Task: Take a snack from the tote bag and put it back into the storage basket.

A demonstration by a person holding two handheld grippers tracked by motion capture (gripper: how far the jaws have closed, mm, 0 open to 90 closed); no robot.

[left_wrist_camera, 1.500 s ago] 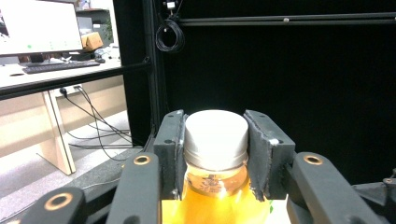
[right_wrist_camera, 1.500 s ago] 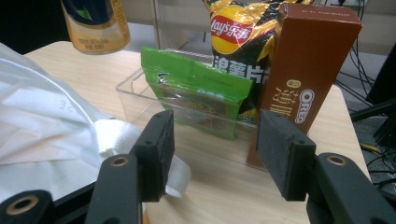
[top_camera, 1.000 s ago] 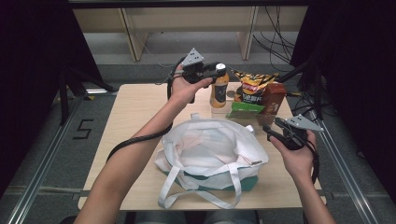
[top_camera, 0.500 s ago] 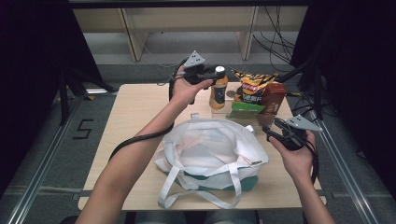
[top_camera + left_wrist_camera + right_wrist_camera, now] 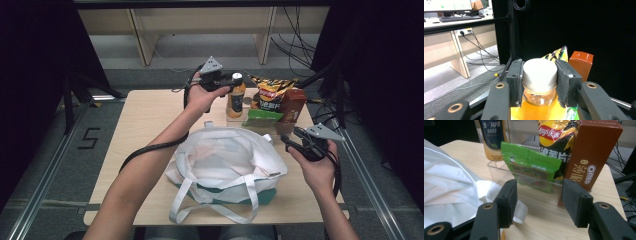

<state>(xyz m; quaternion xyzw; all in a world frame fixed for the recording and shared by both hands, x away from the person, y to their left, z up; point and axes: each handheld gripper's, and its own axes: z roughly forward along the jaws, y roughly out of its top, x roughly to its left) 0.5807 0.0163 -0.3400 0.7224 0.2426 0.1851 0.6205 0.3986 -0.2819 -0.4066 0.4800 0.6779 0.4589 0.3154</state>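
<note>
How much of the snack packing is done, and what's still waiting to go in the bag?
Nothing looks packed yet, though I can't see deep into the white bag. In hand: the left tool is clamped on the orange drink bottle by its white cap. Left: the chips, the green packet and the brown cookie box sit in the clear tray. The right tool waits open beside the bag.

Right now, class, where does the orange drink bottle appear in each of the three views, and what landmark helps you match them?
High view: the orange drink bottle stands at the table's far edge, its cap between the left gripper jaws.
Left gripper view: bottom centre, white cap clamped between the pads.
Right gripper view: top left, its labelled lower body shows behind the clear tray.
Shared landmark: the brown Oreo box.
</note>
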